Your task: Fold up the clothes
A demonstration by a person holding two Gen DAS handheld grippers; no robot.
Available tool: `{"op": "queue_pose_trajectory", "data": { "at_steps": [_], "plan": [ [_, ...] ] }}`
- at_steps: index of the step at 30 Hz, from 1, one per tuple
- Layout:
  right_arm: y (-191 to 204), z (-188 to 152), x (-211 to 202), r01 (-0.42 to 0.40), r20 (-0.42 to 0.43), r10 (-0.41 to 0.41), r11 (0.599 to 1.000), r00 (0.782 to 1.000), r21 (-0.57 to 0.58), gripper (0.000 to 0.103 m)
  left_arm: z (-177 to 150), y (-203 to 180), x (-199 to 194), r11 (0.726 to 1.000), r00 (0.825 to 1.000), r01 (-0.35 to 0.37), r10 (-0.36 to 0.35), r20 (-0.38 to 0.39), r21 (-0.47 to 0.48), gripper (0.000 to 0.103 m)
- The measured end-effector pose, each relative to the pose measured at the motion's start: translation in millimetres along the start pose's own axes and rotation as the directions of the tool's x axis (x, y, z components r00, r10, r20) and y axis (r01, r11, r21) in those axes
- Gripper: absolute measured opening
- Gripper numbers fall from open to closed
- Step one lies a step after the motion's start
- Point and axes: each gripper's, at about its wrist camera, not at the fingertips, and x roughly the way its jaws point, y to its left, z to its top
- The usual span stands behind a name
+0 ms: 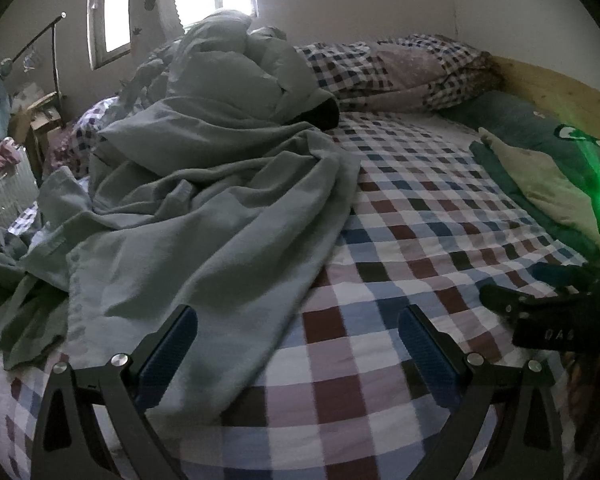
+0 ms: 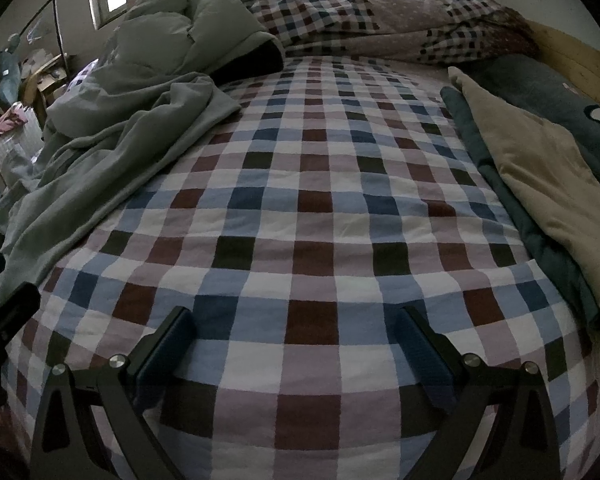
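grey-green garment [image 1: 204, 216] rumpled on bed, hem between spread left fingers [image 1: 172, 356]

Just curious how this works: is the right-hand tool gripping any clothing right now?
No. The right gripper is open over bare checkered bedsheet, nothing between its fingers.

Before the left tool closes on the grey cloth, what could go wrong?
1. The grey cloth runs back into the heap; pulling its near edge may drag the heap along.
2. The left tool is open right over the checked sheet, so it may pinch sheet and cloth together.
3. The right tool is open over bare sheet, far from the cloth.
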Motion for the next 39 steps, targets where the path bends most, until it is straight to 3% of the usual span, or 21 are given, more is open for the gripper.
{"op": "queue_pose_trajectory", "data": {
  "at_steps": [4, 17, 22, 25, 31, 33, 39],
  "plan": [
    [4, 2, 0, -0.042, 0.015, 0.042, 0.999, 0.999, 0.005, 0.103, 0, 7, -3, 1.000, 1.000, -0.013, 0.013, 0.008, 0.006, 0.102],
    [31, 10, 0, -0.142, 0.025, 0.142, 0.990, 0.989, -0.016, 0.103, -6, 30, 13, 0.999, 0.996, -0.042, 0.043, -0.074, 0.017, 0.101],
    [37, 12, 1, -0.174, 0.026, 0.174, 0.985, 0.984, -0.009, 0.103, -8, 38, 18, 0.999, 0.994, -0.040, 0.041, -0.101, 0.010, 0.095],
    [36, 12, 0, -0.180, 0.026, 0.180, 0.984, 0.983, -0.001, 0.102, -10, 42, 19, 0.999, 0.993, -0.051, 0.051, -0.106, 0.003, 0.084],
    [33, 11, -1, -0.189, 0.027, 0.189, 0.982, 0.982, 0.010, 0.102, -10, 45, 21, 0.999, 0.993, -0.037, 0.036, -0.114, -0.003, 0.075],
    [32, 11, -1, -0.193, 0.027, 0.193, 0.981, 0.981, 0.014, 0.102, -9, 45, 21, 0.999, 0.993, -0.036, 0.035, -0.115, -0.004, 0.067],
    [30, 12, -2, -0.202, 0.027, 0.202, 0.979, 0.979, 0.025, 0.102, -6, 42, 17, 1.000, 0.995, 0.007, -0.007, -0.100, -0.001, 0.030]
  ]
}}
